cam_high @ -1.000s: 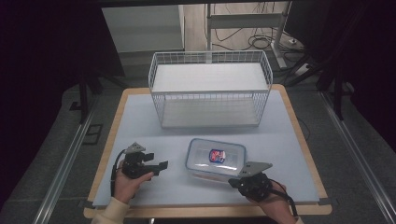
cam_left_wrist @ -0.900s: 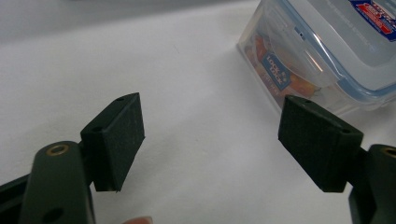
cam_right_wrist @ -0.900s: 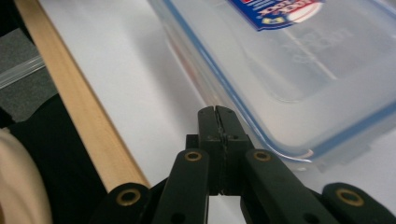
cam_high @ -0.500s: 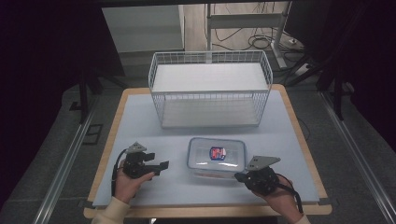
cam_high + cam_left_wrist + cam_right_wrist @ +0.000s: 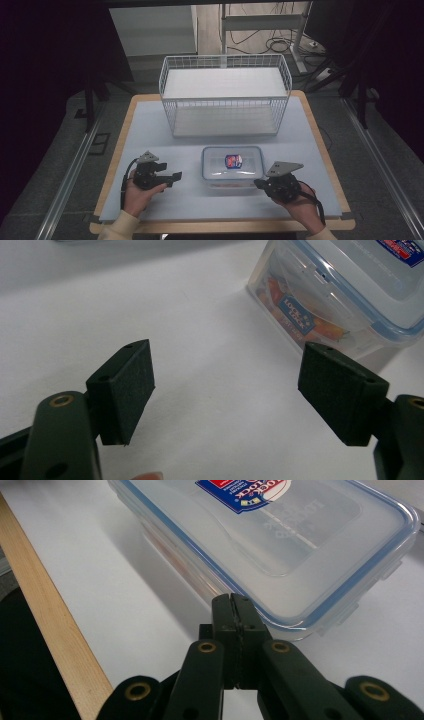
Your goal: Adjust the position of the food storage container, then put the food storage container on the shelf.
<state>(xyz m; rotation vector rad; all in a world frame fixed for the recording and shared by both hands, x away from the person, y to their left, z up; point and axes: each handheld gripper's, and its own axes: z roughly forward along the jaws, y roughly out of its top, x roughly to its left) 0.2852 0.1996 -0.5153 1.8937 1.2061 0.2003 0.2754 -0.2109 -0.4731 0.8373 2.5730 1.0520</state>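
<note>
- High view: a clear rectangular plastic food container with a blue-rimmed snap lid and a red-and-blue sticker (image 5: 232, 166) sits on the pale blue-white tabletop with a light wooden edge (image 5: 150, 130), toward its near side.
- Behind the container, well apart from it, a white wire basket (image 5: 225, 95) stands on the same tabletop.
- The left gripper (image 5: 172, 178), held in the person's left hand (image 5: 137, 195), lies to the left of the container and apart from it, its jaws pointing toward it.
- The right gripper (image 5: 258, 183), held in the right hand (image 5: 300, 207), is at the container's near right corner, tip just beside it; from this height I cannot tell whether it touches.
- Left gripper view: the left gripper (image 5: 225, 390) has its two black padded jaws spread wide, with only bare tabletop between them and nothing held. The container (image 5: 345, 290) lies ahead and to the right of the jaws; orange contents and a blue label show through its wall.
- Right gripper view: the right gripper (image 5: 234, 611) has its jaws pressed together, pads meeting with nothing between them. Their tip sits right at the lid's rim on the container (image 5: 280, 535). The wooden table edge (image 5: 55, 640) runs along the left.
</note>
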